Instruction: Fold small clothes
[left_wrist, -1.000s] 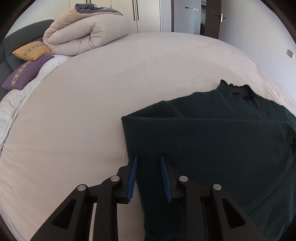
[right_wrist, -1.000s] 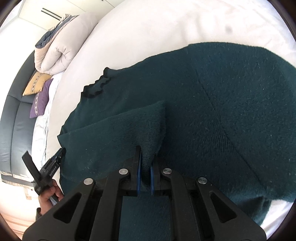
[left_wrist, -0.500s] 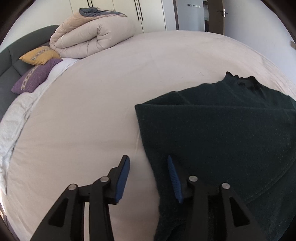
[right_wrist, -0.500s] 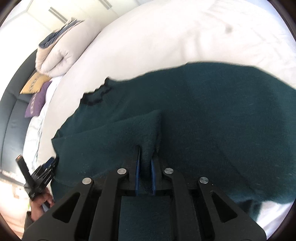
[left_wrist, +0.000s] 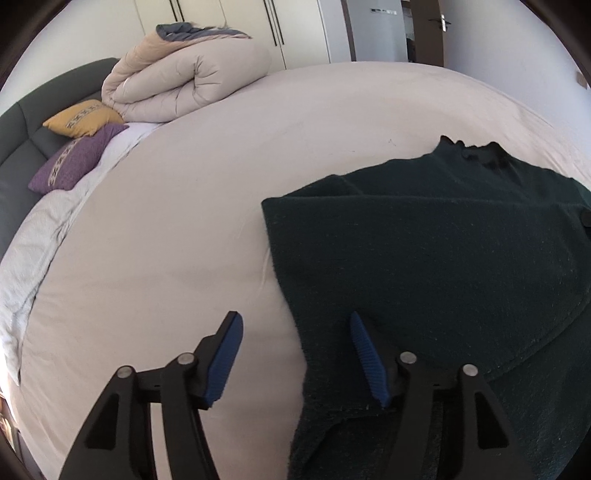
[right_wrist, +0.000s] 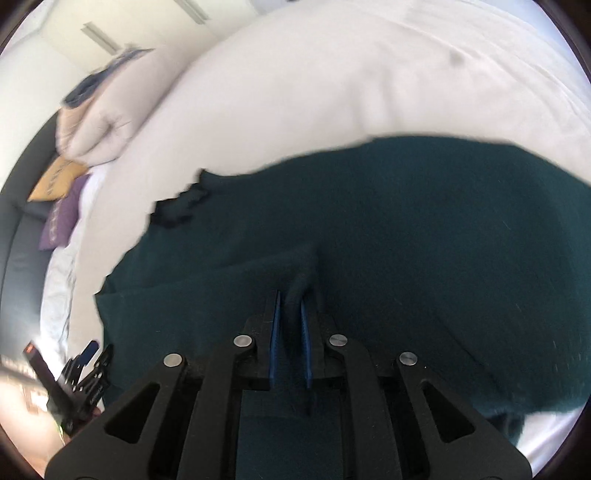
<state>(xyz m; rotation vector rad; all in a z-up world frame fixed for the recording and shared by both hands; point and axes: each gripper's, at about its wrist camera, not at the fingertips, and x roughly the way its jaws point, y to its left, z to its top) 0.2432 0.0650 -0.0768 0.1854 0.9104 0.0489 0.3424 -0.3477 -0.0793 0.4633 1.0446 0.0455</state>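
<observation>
Dark green sweater (left_wrist: 443, 258) lies half-folded on the bed (left_wrist: 184, 240). My right gripper (right_wrist: 290, 314) pinches a fold of it; my left gripper (left_wrist: 295, 354) has just been opening, jaws wide astride the sweater's edge, gripping nothing. Risk: with that side loose, a right-side pull likely drags the fold askew.

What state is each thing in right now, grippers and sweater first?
left gripper: open, jaws have just been opening, sweater edge between them, not pinched.
right gripper: shut on a fold of the sweater.
dark green sweater: spread on the bed, one side folded over, neckline at the far end.
duvet: rolled up at the head of the bed.
two cushions: lying beside the duvet.
</observation>
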